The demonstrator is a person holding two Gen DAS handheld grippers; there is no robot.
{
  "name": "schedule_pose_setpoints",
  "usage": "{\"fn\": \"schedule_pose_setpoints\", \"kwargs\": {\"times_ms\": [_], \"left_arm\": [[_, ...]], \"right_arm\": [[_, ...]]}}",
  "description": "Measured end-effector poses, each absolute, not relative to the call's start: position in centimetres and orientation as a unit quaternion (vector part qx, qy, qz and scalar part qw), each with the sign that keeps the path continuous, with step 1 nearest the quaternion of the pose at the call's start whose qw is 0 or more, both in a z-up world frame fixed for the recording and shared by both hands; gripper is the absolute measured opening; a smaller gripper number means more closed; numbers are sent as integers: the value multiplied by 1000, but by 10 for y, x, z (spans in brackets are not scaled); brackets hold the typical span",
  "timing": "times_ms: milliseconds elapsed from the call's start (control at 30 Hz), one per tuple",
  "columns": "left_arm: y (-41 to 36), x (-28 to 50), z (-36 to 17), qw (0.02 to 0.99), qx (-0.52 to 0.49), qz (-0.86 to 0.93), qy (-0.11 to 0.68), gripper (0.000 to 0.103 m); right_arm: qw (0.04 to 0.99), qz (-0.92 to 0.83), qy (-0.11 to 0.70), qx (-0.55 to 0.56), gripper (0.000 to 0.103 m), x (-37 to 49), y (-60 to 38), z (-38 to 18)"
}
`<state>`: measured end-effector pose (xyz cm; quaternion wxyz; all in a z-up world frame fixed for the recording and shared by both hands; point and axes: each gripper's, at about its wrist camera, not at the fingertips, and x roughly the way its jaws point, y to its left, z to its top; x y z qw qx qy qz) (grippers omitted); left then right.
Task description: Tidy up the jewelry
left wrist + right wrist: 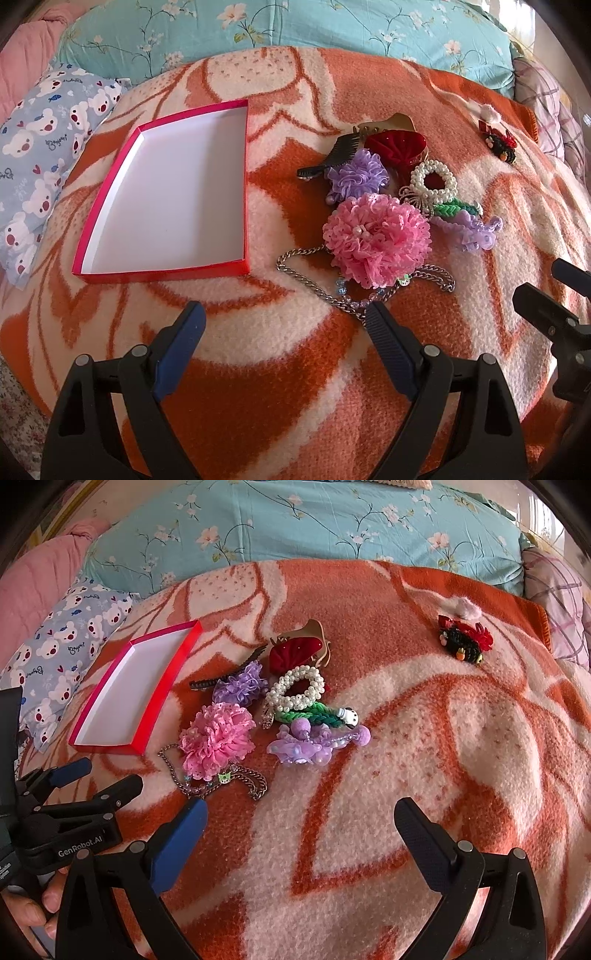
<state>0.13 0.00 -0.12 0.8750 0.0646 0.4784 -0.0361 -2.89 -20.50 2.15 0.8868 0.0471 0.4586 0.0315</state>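
Observation:
An empty red box point(162, 266) with a white inside lies on the orange blanket; it also shows in the right wrist view point(110, 746). To its right is a pile of jewelry: a pink flower scrunchie point(376, 240) point(216, 740), a silver chain point(295, 264) point(255, 784), a purple flower point(356, 177), a pearl scrunchie point(434, 181) point(295, 692), a red velvet clip point(397, 147) and a black comb point(332, 158). A red-black hair clip point(465, 638) lies apart at the far right. My left gripper point(286, 325) is open, just before the chain. My right gripper point(301, 818) is open and empty over bare blanket.
The orange and cream blanket point(443, 738) covers a bed. A bear-print pillow point(40, 155) lies left of the box. A teal floral quilt point(295, 26) runs along the back. A plaid cloth point(557, 602) is at the far right.

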Motion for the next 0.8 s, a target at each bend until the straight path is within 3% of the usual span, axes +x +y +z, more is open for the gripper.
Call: {"fn": "schedule_pose_setpoints", "kwargs": {"times_ms": [800], "left_arm": [[-4, 4, -1, 864, 61, -46, 498, 90]], "right_arm": [[880, 36, 472, 50, 96, -26, -206, 21]]}}
